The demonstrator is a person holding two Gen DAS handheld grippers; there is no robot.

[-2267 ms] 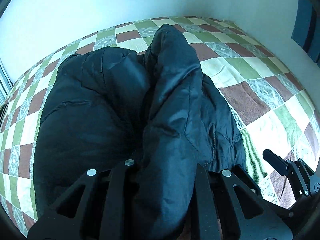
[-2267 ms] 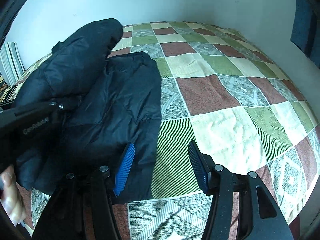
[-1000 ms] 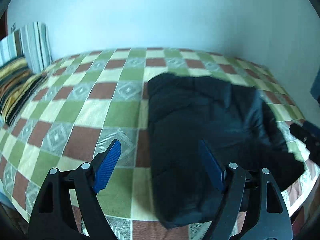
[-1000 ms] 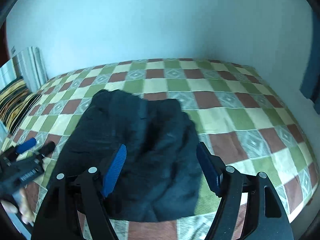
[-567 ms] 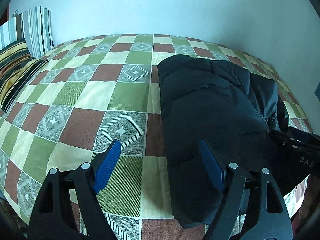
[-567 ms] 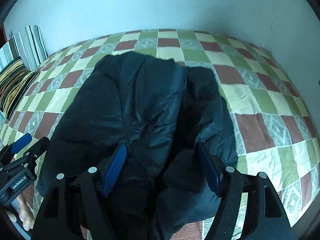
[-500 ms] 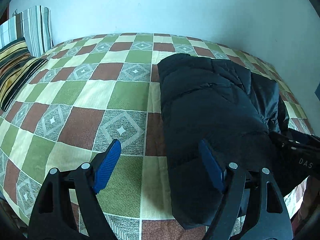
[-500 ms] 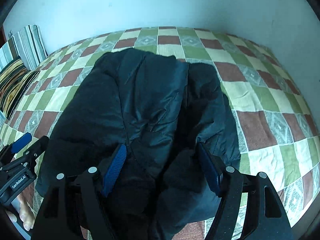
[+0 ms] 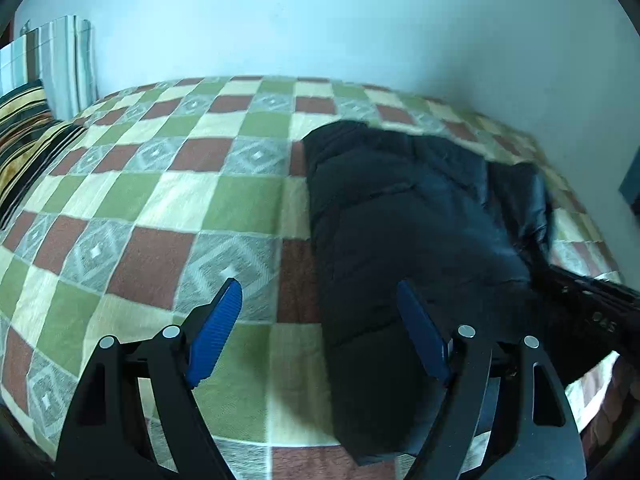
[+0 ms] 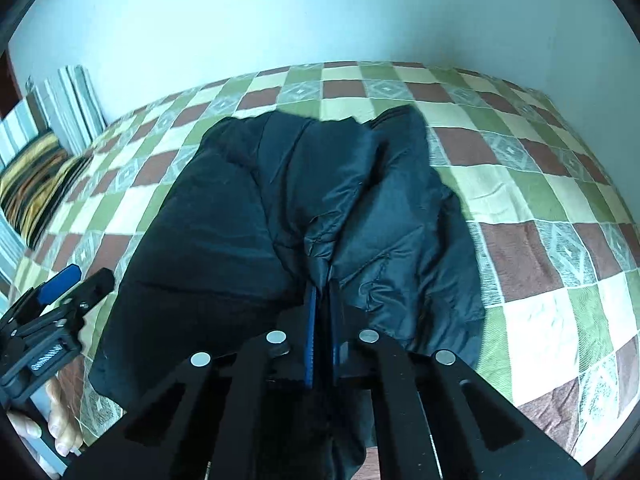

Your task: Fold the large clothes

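Note:
A black puffer jacket [image 9: 408, 232] lies folded lengthwise on the checkered bed; it fills the middle of the right wrist view [image 10: 280, 208]. My left gripper [image 9: 320, 332] is open and empty, above the jacket's near left edge; it also shows at the left of the right wrist view [image 10: 76, 280]. My right gripper [image 10: 322, 300] is shut on a fold of the jacket near its front edge. Its black body shows at the right of the left wrist view [image 9: 592, 304].
The bed cover [image 9: 180, 200] is checked in green, cream and brown. Striped pillows [image 9: 36, 92] lie at the far left by the wall; they also show in the right wrist view [image 10: 44, 148]. A pale wall [image 9: 320, 20] runs behind the bed.
My right gripper has closed on a fold of the jacket; half a second ago it was open over it. My left gripper stays open and has drawn back slightly.

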